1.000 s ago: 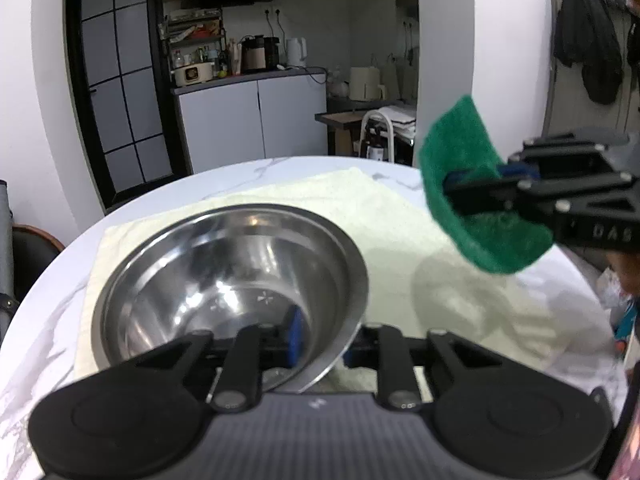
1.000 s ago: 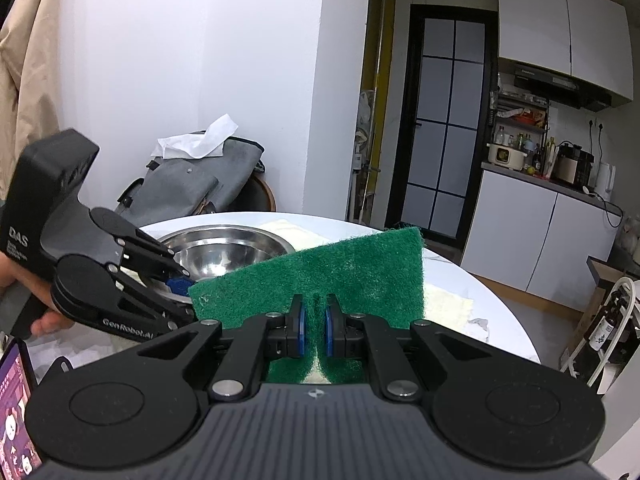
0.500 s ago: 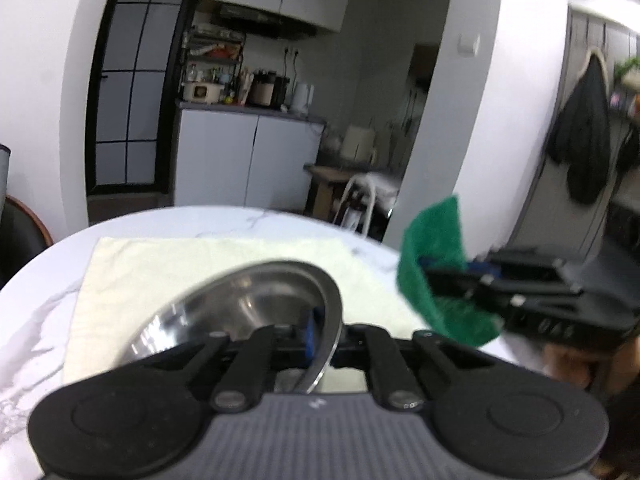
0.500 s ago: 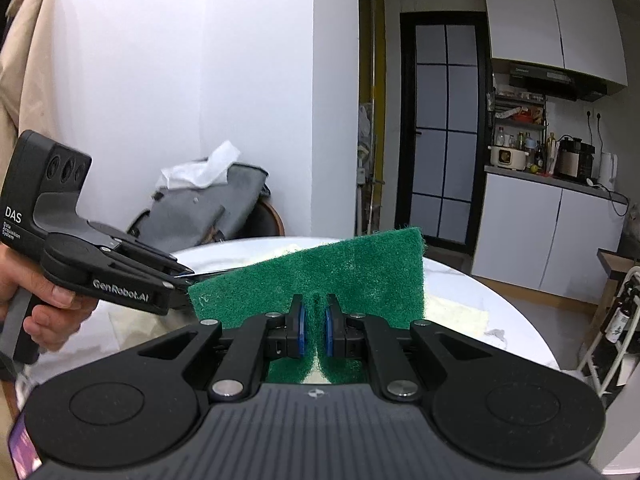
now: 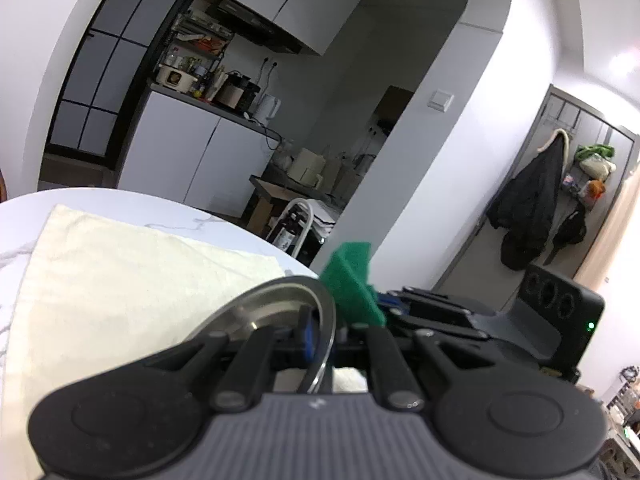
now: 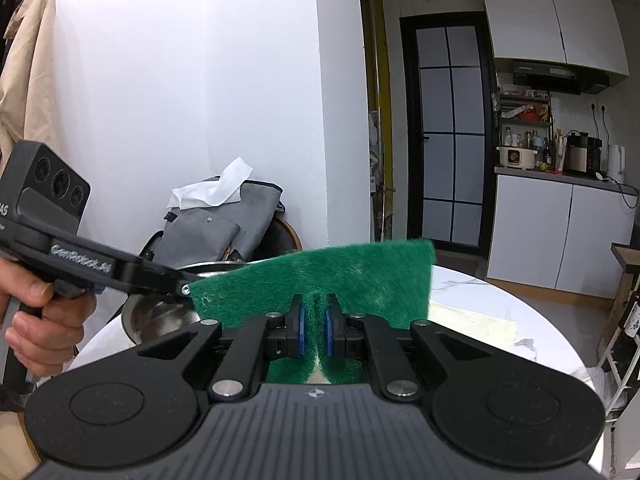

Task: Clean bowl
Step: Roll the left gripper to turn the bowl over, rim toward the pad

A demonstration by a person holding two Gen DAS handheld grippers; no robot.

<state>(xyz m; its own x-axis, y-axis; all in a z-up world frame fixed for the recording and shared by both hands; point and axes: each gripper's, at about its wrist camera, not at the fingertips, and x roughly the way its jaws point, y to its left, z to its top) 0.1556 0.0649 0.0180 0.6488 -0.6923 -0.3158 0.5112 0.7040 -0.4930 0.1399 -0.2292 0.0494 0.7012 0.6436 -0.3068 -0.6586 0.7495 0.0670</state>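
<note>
A steel bowl (image 5: 276,312) is tipped up on edge above the table, its rim pinched by my left gripper (image 5: 320,340), which is shut on it. In the right wrist view the same bowl (image 6: 160,312) shows at the left, partly hidden behind a green scouring pad (image 6: 320,276). My right gripper (image 6: 314,330) is shut on that pad, which stands upright between the blue pads. From the left wrist view the scouring pad (image 5: 352,284) sits just right of the bowl's rim, close to it; contact cannot be told. A hand (image 6: 36,320) holds the left gripper's handle.
A pale cloth (image 5: 120,280) covers much of the round marble table (image 6: 500,320). Behind the table stands a chair with a grey bag and white tissue (image 6: 216,216). White kitchen cabinets (image 5: 180,160) and a dark glass door (image 6: 448,132) lie beyond.
The bowl, lying flat on the cloth a second ago, has been gripped at its rim and tilted up off the table. The left gripper rolled and rose; the scouring pad stayed nearly still.
</note>
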